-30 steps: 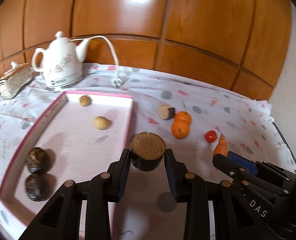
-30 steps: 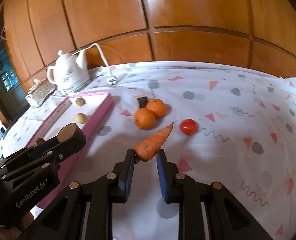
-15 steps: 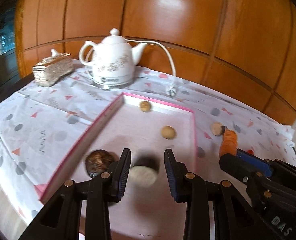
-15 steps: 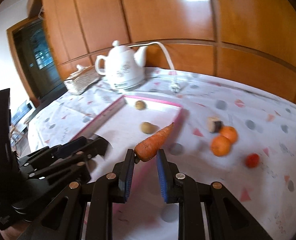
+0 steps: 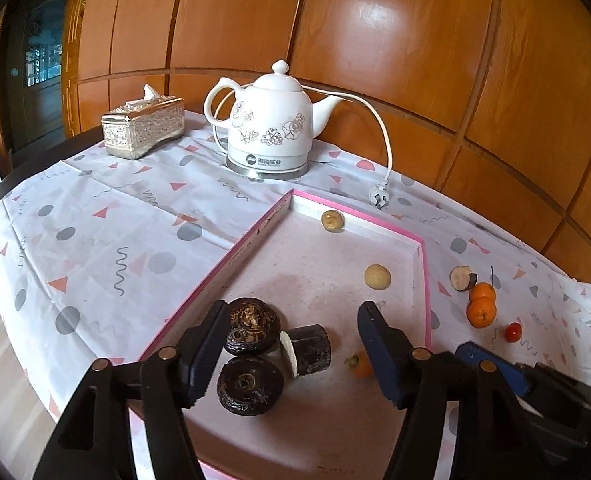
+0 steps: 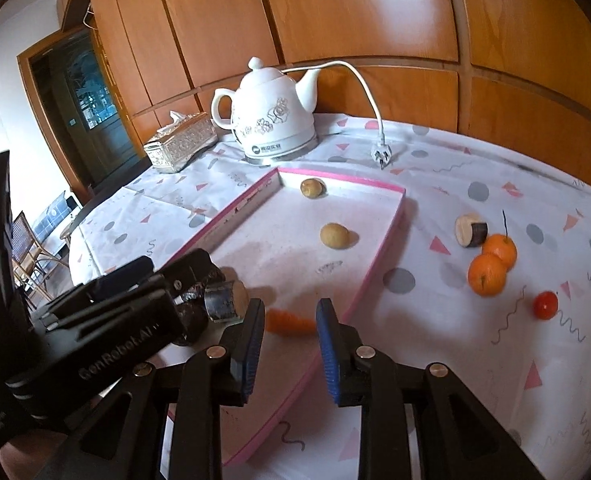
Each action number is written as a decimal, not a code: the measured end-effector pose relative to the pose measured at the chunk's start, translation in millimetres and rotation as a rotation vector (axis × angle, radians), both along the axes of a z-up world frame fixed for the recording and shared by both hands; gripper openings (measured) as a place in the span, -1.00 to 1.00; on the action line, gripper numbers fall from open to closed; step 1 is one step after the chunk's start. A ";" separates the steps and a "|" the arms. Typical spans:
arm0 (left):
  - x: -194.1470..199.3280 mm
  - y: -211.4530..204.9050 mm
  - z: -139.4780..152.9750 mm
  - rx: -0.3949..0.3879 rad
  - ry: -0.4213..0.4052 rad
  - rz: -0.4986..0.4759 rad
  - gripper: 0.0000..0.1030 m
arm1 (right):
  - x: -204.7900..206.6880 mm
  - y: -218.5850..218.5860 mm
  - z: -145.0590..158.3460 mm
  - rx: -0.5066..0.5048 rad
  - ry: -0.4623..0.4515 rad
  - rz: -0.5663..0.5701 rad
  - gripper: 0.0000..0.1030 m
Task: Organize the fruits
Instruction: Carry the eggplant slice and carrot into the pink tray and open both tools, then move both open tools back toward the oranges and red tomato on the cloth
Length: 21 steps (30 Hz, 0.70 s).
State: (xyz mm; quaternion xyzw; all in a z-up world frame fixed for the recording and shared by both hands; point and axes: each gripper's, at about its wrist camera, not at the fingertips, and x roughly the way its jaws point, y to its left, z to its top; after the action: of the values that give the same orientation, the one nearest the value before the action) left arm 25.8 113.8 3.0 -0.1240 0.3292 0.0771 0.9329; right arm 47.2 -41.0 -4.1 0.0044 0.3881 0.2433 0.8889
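The carrot (image 6: 289, 322) lies on the floor of the pink-rimmed tray (image 6: 379, 248), near its right rim, between the blue pads of the right gripper (image 6: 290, 334) — the jaws are opening and the pads stand clear of it. Just beside it to the left lies the dark cut stub (image 5: 306, 349) on its side, pale face showing, between the fingers of the left gripper (image 5: 291, 344), whose jaws are also opening and touch nothing. Touching that stub are two dark wrinkled fruits (image 5: 252, 325), one nearer the camera than the other.

Further back in the tray sit two small tan fruits (image 6: 334, 235), well apart, one close to the far rim.

Outside the tray, on the patterned tablecloth (image 5: 107, 240), a second cut stub (image 6: 471, 230) rests just beside two oranges (image 6: 488, 274) that touch each other, with a small red tomato (image 6: 545, 305) near them.

The left gripper's body reads "GenRobot.AI" (seen from the right wrist). The white floral kettle (image 5: 271, 128) carries a small logo too blurred to read; its cord ends in a loose plug (image 5: 378, 199). A silver tissue box (image 5: 144, 127) stands to its left.
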 end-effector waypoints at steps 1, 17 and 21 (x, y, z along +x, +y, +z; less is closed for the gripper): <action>-0.7 -0.2 0.7 0.004 -0.003 0.005 0.44 | -0.9 -1.1 -1.6 -0.001 0.006 -0.006 -0.48; -9.7 -10.8 2.4 0.048 -0.003 0.037 0.92 | -10.7 -24.4 -8.1 -0.019 0.001 -0.107 -0.35; -10.3 -14.6 1.8 0.061 -0.003 0.039 0.97 | -12.4 -29.5 -6.5 -0.027 -0.017 -0.131 -0.34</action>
State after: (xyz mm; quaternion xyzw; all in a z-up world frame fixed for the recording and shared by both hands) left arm 15.4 99.2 4.9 -0.1022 0.3229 0.1050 0.9350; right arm 34.8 -70.5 -10.6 0.0154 0.3825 0.1795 0.9062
